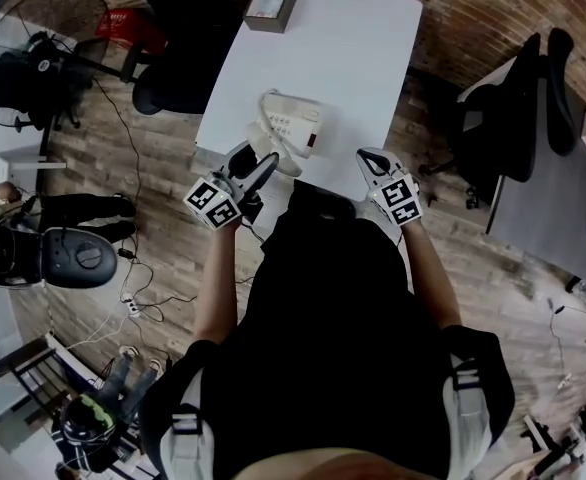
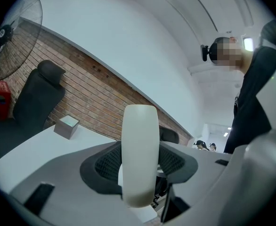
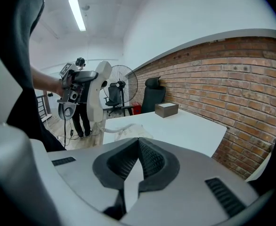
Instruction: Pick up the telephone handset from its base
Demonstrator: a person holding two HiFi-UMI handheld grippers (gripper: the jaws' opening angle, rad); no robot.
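**Telephone handset**: white, upright, clamped across its middle between the jaws of the left gripper. It is lifted clear of its base and held off the near left edge of the table, at about the base's left front corner.

**Left gripper:** jaws part-way apart, both dark ribbed pads pressed on the handset's sides.

**Telephone base**: white with a keypad, on the near part of the table and just beyond the left gripper.

**Right gripper**: at the table's near edge, right of the base and apart from it. Its jaws are brought together at the tips with nothing between them.

**Table**: white and rectangular.

**Box**: small and grey, at the table's far left corner.

**Surroundings:** black office chair left of the table, standing fan further left, brick wall behind.
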